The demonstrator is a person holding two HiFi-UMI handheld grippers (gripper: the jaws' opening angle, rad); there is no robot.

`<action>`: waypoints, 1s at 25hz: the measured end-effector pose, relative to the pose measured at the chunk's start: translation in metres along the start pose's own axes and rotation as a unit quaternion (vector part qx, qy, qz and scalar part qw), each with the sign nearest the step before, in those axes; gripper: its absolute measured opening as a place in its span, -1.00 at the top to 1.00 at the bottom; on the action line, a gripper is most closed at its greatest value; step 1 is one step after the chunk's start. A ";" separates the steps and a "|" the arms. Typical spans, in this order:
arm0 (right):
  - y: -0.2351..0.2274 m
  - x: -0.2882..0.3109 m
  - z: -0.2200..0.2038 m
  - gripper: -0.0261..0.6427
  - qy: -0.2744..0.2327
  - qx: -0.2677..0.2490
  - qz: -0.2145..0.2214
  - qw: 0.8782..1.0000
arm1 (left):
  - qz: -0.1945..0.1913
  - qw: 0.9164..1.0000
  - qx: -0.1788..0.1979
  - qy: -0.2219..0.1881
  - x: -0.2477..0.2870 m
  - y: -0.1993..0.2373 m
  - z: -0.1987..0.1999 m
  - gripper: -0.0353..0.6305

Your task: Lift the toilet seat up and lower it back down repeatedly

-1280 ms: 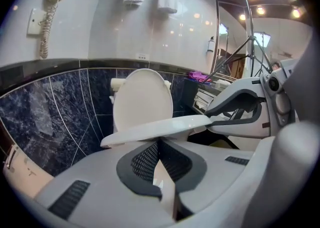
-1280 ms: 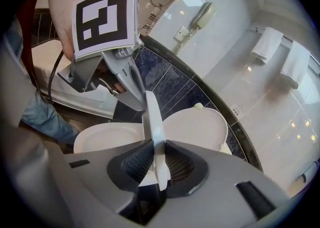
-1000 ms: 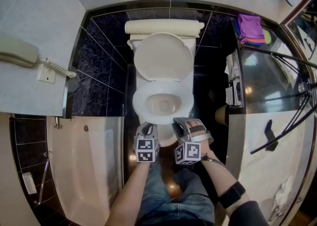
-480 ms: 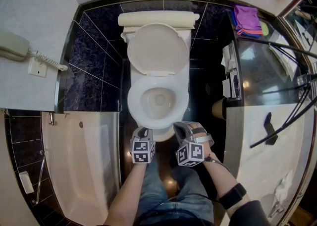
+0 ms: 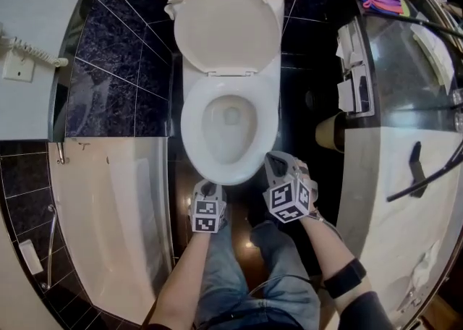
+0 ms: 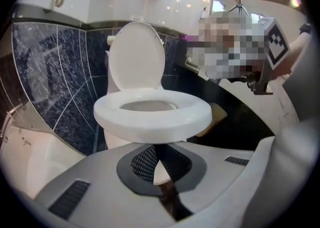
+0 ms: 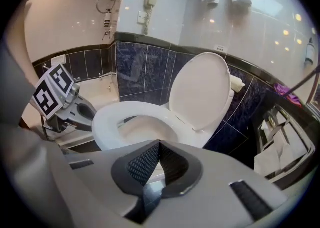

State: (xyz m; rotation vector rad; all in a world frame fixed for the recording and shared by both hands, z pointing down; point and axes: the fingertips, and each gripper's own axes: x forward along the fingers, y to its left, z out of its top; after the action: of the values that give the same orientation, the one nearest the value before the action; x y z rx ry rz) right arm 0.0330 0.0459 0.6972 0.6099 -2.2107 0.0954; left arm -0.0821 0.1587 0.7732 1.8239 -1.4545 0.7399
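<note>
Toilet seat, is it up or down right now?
Down. The seat lies flat on the bowl; only the lid stands upright behind it.

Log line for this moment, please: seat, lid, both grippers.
toilet seat: down on bowl | lid: up | left gripper: shut, empty, at seat front | right gripper: shut, empty, at seat's front right
</note>
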 end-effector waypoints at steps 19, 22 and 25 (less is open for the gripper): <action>-0.007 0.055 -0.067 0.87 0.028 0.058 -0.010 0.998 | -0.008 0.994 0.005 0.110 0.094 0.005 -0.134 0.91; -0.005 0.057 -0.065 0.87 0.030 0.056 -0.008 0.998 | -0.011 0.993 0.008 0.119 0.095 0.005 -0.139 0.91; -0.006 0.058 -0.060 0.87 0.029 0.054 -0.007 0.998 | 0.000 0.991 0.004 0.132 0.090 0.007 -0.148 0.91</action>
State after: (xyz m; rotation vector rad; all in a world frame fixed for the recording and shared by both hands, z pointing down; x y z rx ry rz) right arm 0.0467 0.0335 0.7789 0.6734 -2.1549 0.2241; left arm -0.0724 0.2220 0.9340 1.6605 -1.2800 0.9485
